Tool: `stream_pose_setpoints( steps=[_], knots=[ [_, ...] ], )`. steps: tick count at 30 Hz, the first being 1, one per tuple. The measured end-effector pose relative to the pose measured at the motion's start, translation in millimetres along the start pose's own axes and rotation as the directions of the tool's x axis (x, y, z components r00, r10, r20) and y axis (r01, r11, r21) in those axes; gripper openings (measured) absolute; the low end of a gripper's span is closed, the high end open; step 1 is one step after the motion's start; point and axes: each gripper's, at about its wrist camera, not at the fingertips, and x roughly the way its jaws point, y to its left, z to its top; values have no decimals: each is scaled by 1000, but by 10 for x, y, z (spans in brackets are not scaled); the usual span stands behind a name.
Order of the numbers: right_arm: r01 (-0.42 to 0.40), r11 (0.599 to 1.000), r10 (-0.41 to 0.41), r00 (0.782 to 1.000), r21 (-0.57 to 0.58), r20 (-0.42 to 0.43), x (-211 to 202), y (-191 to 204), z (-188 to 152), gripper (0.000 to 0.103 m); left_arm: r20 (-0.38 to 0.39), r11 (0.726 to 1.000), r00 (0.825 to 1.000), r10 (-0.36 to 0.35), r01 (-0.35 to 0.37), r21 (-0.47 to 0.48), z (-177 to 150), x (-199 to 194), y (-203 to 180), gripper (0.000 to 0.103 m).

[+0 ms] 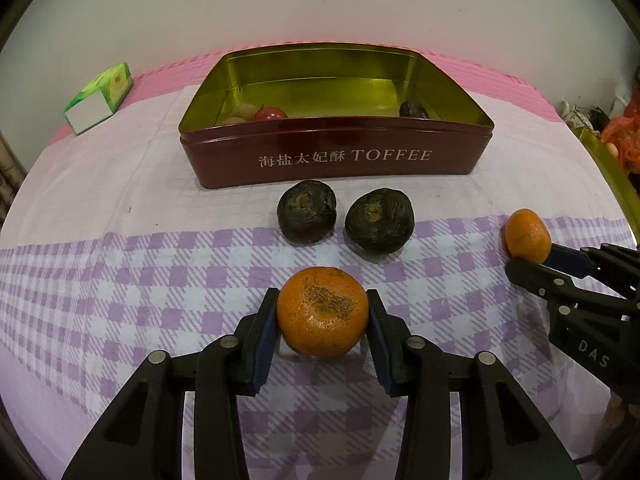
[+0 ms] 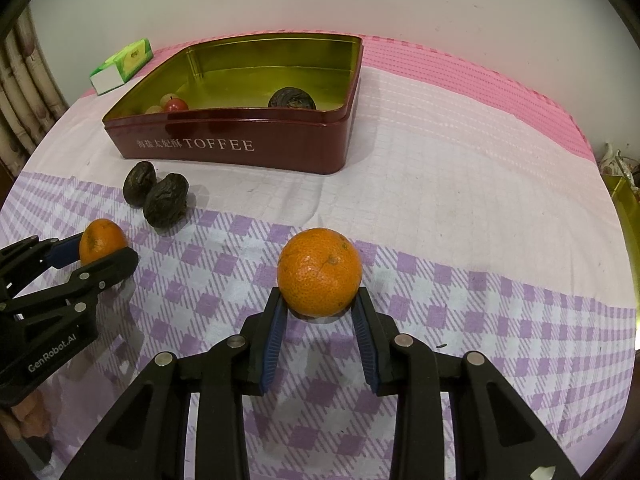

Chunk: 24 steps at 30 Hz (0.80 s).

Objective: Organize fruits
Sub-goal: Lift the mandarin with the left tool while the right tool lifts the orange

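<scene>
My left gripper (image 1: 323, 300) is shut on an orange with a rough brown patch (image 1: 322, 320), low over the checked cloth; the same pair shows at the left of the right wrist view as the left gripper (image 2: 105, 252) and its orange (image 2: 100, 240). My right gripper (image 2: 320, 296) is shut on a smooth orange (image 2: 319, 270), gripped at the fingertips; the left wrist view shows this right gripper (image 1: 534, 258) and the smooth orange (image 1: 527, 234) at the right. Two dark wrinkled fruits (image 1: 307, 211) (image 1: 379, 219) lie before the red toffee tin (image 1: 336, 160), which holds a red fruit (image 1: 272, 113), pale fruits (image 1: 244, 111) and another dark fruit (image 1: 414, 110).
A green tissue box (image 1: 100, 96) lies at the back left on the pink cloth. A gold-coloured tin part (image 1: 612, 168) and an orange plastic bag (image 1: 626, 132) sit off the right edge. A curtain (image 2: 24, 92) hangs at the left, and a white wall stands behind.
</scene>
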Motion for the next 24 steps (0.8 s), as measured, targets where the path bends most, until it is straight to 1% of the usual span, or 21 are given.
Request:
stream_pose_setpoints(
  steps=[9,18,24],
  knots=[
    [-6,1000,6,1000,6,-6,-3,-12,16,30,-2,1000,1000,-5,5,-8,7,0,12,42],
    [-31,1000,31,999,0,-7,-17,32,51,30,5,999,1000,-11,11,-47,49,-22,139,42],
    [-39,999,39,999,-8,10,-74,72,120,28,18,998,1000,-10,11,-67,104,-62,238,42]
  ],
)
